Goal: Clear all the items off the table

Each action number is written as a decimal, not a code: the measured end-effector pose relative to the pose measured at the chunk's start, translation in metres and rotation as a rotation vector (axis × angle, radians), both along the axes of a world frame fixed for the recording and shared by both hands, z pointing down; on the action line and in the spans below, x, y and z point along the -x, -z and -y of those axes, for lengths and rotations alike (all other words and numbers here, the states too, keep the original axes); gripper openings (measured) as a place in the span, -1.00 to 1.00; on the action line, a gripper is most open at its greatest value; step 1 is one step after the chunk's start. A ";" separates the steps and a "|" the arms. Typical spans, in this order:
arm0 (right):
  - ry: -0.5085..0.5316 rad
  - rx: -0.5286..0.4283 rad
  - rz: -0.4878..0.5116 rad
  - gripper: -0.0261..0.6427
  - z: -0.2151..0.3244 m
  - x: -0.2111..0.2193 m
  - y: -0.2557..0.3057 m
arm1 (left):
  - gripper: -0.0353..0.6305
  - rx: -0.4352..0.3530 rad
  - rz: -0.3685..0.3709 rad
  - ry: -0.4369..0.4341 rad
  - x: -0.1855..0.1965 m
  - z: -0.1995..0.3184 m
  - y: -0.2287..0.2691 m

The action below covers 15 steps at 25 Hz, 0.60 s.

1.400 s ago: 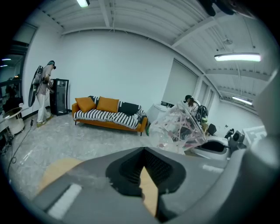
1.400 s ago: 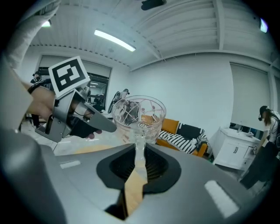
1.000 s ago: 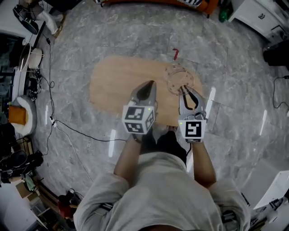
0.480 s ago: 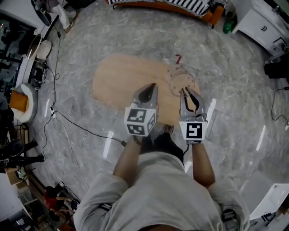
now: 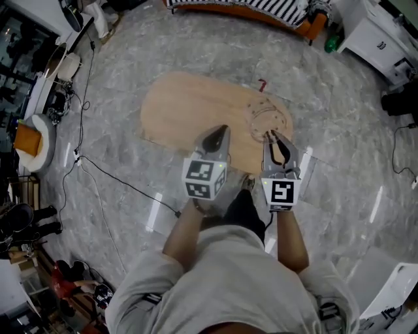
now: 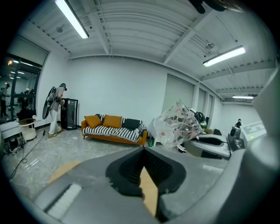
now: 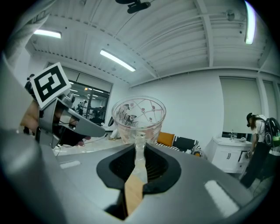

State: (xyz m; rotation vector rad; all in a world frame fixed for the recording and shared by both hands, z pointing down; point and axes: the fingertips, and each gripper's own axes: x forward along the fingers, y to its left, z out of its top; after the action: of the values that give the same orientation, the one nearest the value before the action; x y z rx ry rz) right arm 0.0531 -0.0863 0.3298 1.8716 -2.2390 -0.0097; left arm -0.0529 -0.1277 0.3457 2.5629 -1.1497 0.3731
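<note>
A clear glass cup (image 5: 266,121) with a small printed pattern hangs over the right end of the oval wooden table (image 5: 189,107). My right gripper (image 5: 270,136) is shut on its handle. In the right gripper view the cup (image 7: 139,114) stands upright just past the jaws, its handle (image 7: 139,151) pinched between them. My left gripper (image 5: 221,129) is shut with nothing in it, over the table's near edge, just left of the right one. The left gripper view shows the cup (image 6: 177,124) tilted at the right.
The table stands on a grey marble floor. An orange sofa with a striped cover (image 5: 241,10) is at the far side and white cabinets (image 5: 372,26) at the far right. Cables (image 5: 98,176) run over the floor at the left. A small red thing (image 5: 262,85) lies beyond the table.
The head view has drifted, so the table sits slightly further right in the picture. Both grippers keep the same pose, and the cup stays in the right one.
</note>
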 end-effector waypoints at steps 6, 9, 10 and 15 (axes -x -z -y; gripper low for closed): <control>-0.062 -0.020 0.012 -0.80 -0.048 0.034 0.002 | -0.83 -0.014 -0.035 -0.024 0.045 -0.046 0.004; -0.066 -0.017 -0.002 -0.80 -0.073 0.054 0.003 | -0.83 -0.023 -0.050 -0.039 0.063 -0.069 0.007; -0.068 -0.015 -0.004 -0.80 -0.081 0.061 0.004 | -0.83 -0.023 -0.051 -0.048 0.069 -0.076 0.007; -0.097 -0.027 -0.010 -0.80 -0.118 0.088 0.020 | -0.83 0.000 -0.074 -0.089 0.088 -0.100 0.010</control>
State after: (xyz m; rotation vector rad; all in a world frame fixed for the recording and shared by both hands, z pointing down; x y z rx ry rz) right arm -0.0354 0.0319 0.3099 1.9880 -2.1494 -0.0338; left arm -0.1409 -0.0281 0.3352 2.6103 -1.0128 0.2957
